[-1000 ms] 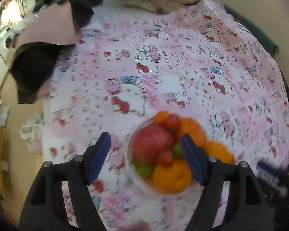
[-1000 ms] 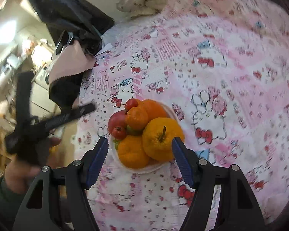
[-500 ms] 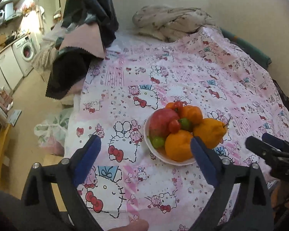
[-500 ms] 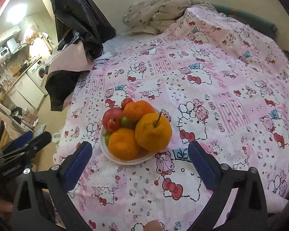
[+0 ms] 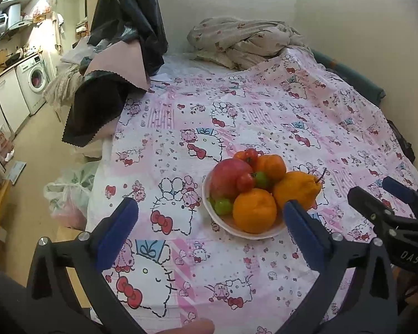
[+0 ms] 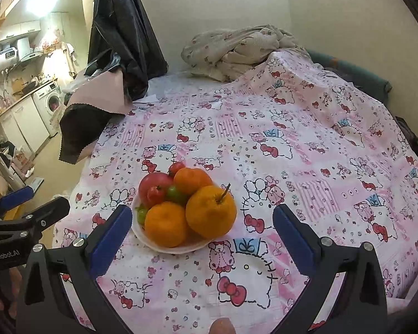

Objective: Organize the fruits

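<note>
Fruit bowl point(image 5: 223, 224) now farther off

Bowl point(image 6: 142, 232) mostly hidden under fruit; green grapes point(image 5: 223, 205) partly buried. Right gripper point(image 5: 387, 203) cut off by frame edge. Kitchen shelf items too small to ID.

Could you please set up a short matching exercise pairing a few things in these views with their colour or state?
Things:
1. stemmed citrus
2. large tomato
3. left gripper
4. crumpled blanket

Descriptions:
A. red, at the back left of the white bowl
B. open, holding nothing
C. orange, with a stalk on top
D. beige, heaped by the wall

Pairs: 1-C, 2-A, 3-B, 4-D
</note>
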